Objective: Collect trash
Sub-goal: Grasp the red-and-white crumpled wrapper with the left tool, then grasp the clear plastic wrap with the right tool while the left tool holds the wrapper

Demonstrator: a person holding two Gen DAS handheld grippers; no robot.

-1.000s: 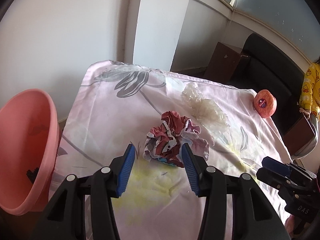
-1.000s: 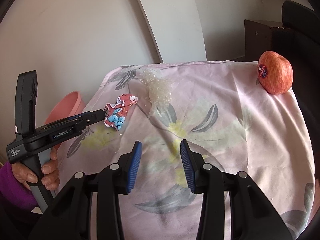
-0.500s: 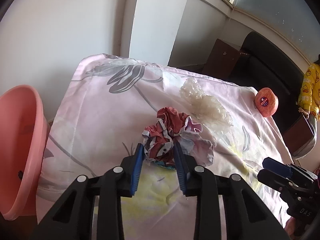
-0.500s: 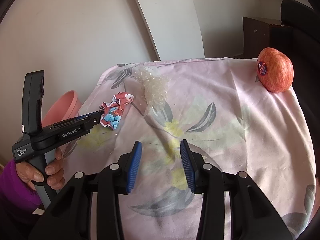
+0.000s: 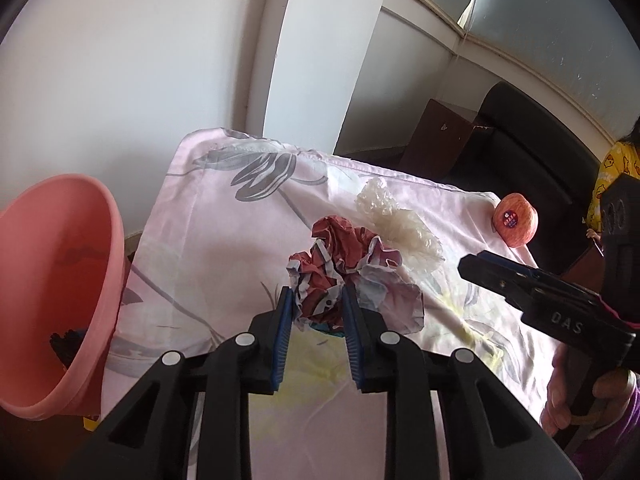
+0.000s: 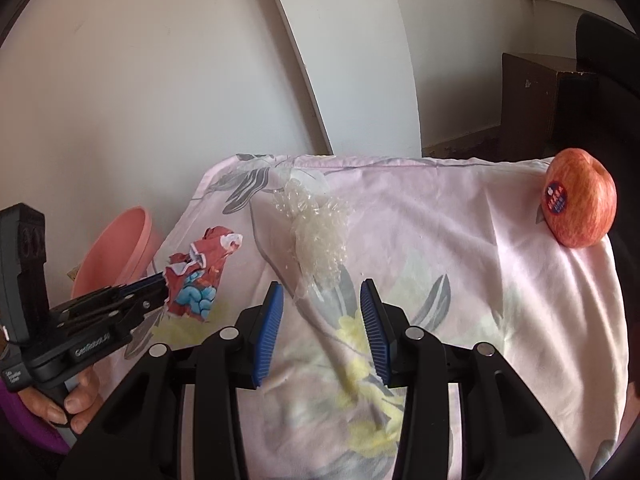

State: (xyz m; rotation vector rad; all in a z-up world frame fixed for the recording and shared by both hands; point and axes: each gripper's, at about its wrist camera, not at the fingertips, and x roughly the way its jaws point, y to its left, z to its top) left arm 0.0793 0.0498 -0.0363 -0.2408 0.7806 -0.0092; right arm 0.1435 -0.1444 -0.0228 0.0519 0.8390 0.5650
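My left gripper (image 5: 316,300) is shut on a crumpled red, white and blue wrapper (image 5: 340,268) and holds it above the cloth; the right wrist view shows the wrapper (image 6: 200,276) lifted at the left gripper's tip (image 6: 162,294). A crumpled clear plastic wrap (image 5: 400,224) lies on the pink floral cloth just beyond it. My right gripper (image 6: 322,300) is open and empty, with the plastic wrap (image 6: 316,236) just ahead of its fingertips. A pink basin (image 5: 52,292) stands at the table's left edge, also in the right wrist view (image 6: 116,252).
A red apple (image 6: 580,200) with a sticker sits at the cloth's far right corner. The pink floral cloth (image 6: 460,260) covers the table. A white wall and pillar stand behind. A dark chair and brown box (image 5: 444,136) stand beyond the table.
My left gripper closed on the red wrapper and lifted it off the cloth. My right gripper moved forward toward the clear plastic wrap, staying open.
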